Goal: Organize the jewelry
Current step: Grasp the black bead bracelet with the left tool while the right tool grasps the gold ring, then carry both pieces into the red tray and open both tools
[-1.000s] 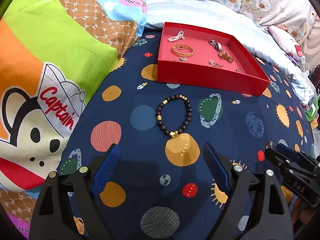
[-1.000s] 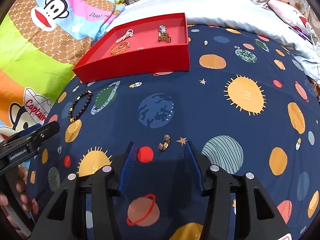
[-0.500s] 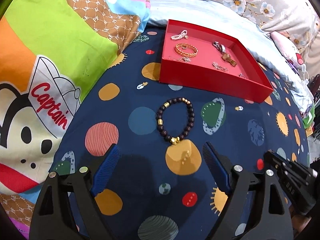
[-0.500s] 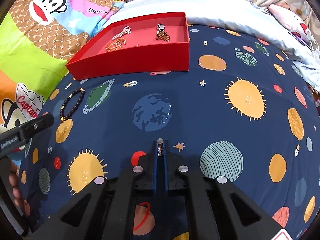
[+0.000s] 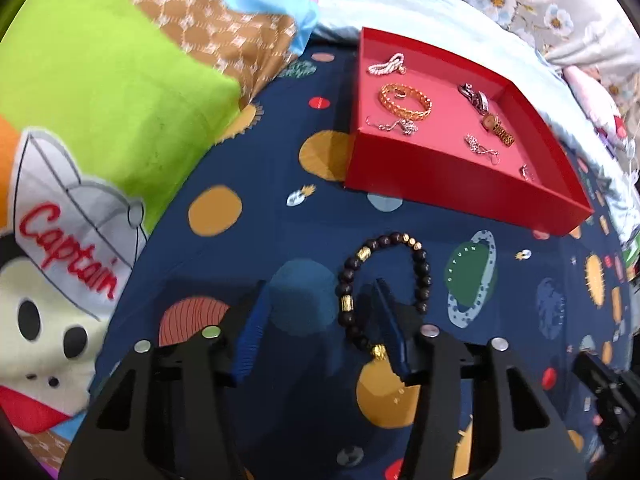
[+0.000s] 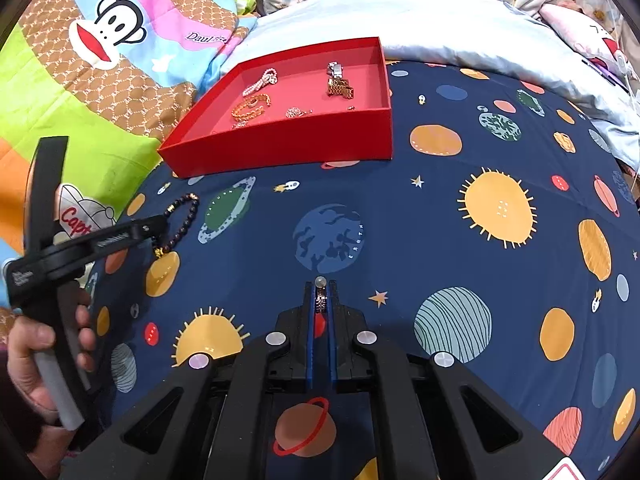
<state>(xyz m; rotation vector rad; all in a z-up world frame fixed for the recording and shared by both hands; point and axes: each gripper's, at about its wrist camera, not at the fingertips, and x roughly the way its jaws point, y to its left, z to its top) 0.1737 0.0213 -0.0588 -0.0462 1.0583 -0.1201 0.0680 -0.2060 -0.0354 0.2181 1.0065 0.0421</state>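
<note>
so over on the left, the left gripper (image 5: pixel 316 312) has been closing its jaws, and they're about half open now, straddling the near-left side of the bead bracelet (image 5: pixel 384 292): one blue pad sits inside the loop, the other outside on the sheet (image 5: pixel 224 248). from the left wrist view i can't say the pads actually press on the beads yet; looks like there's a gap on the outer side. if i were doing it i'd keep closing slowly with the tips low on the fabric so the strand gets pinched and doesn't roll away, and try not to catch the soft sheet along with it. moving right, the tray (image 5: pixel 460 184) sits just beyond the bracelet with a gold bracelet (image 5: pixel 406 102), a watch (image 5: pixel 496 126) and some small chains already in it, so that's where things seem to be headed. further right, the right gripper (image 6: pixel 320 296) is clamped fully shut on a little ring (image 6: pixel 320 300) with a pearl-ish bead poking out past the tips, right over the sheet; i'd lift it straight and carry it over the tray's front wall before letting go, since it's tiny and easy to lose on that busy print. view-wise: the left cam shows the tray contents clearly and which pad is inside the loop, but only a dark edge of the other tool. the right cam shows the ring grip, plus the person's hand (image 6: pixel 36 356) on the left tool's handle, which the left cam never shows.
</note>
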